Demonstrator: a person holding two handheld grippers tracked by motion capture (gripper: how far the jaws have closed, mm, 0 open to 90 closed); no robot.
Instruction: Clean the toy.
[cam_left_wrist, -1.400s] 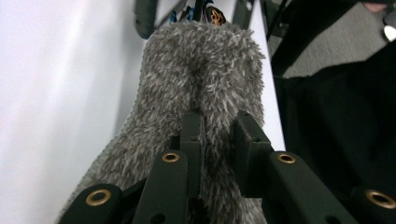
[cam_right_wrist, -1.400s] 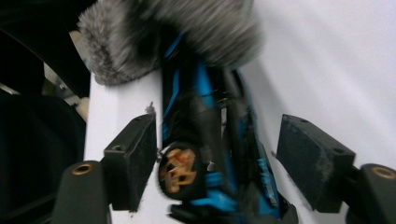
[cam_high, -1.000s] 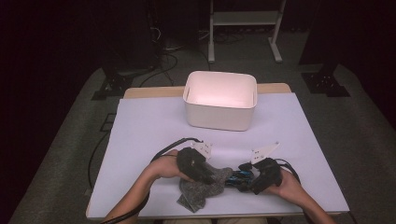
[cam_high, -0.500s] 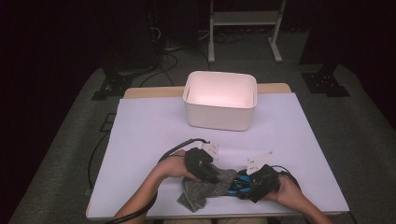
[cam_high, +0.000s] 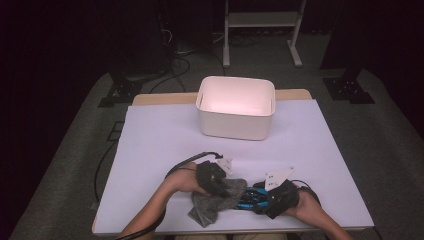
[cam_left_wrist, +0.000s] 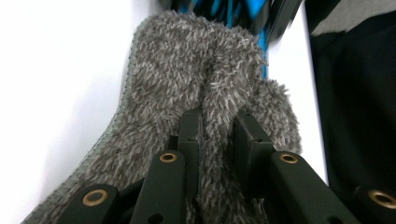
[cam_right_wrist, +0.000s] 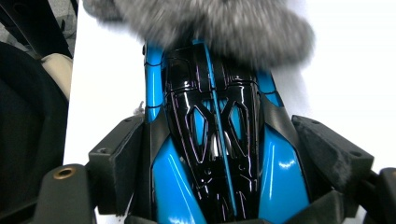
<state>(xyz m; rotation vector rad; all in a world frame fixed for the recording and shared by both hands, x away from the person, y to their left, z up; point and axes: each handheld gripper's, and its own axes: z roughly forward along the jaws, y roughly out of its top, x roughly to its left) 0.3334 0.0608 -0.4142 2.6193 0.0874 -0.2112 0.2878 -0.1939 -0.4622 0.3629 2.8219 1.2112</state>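
From above, you are sitting at the near edge of a white-topped counter (cam_high: 165, 145), with both forearms coming in from the bottom. Your left tool (cam_high: 220, 186) is resting on a fuzzy grey fleece cloth (cam_high: 212, 205) that is lying crumpled close to the front edge. Your right tool (cam_high: 260, 196) is lying just to the right of it, pointing left toward the cloth, with a glossy blue and black plastic toy car (cam_high: 246, 197) showing between the two tools. A white rectangular plastic bin (cam_high: 236, 107) is standing well apart from all this, toward the far side of the counter.

The left gripper view is adding what the high view is too small to tell: the left tool (cam_left_wrist: 218, 133) is pinching a raised fold of the fuzzy grey fleece cloth (cam_left_wrist: 187, 79) between its narrowed jaws, and the blue and black car (cam_left_wrist: 224, 9) is peeking out beyond the far edge of the cloth.

The right gripper view is showing the other side: the right tool (cam_right_wrist: 231, 154) is gripping the toy car (cam_right_wrist: 215, 140) by its flanks, one jaw pressing on each side, with the car's length running away from the camera. The grey cloth (cam_right_wrist: 210, 23) is lying over the car's far end, blurred.
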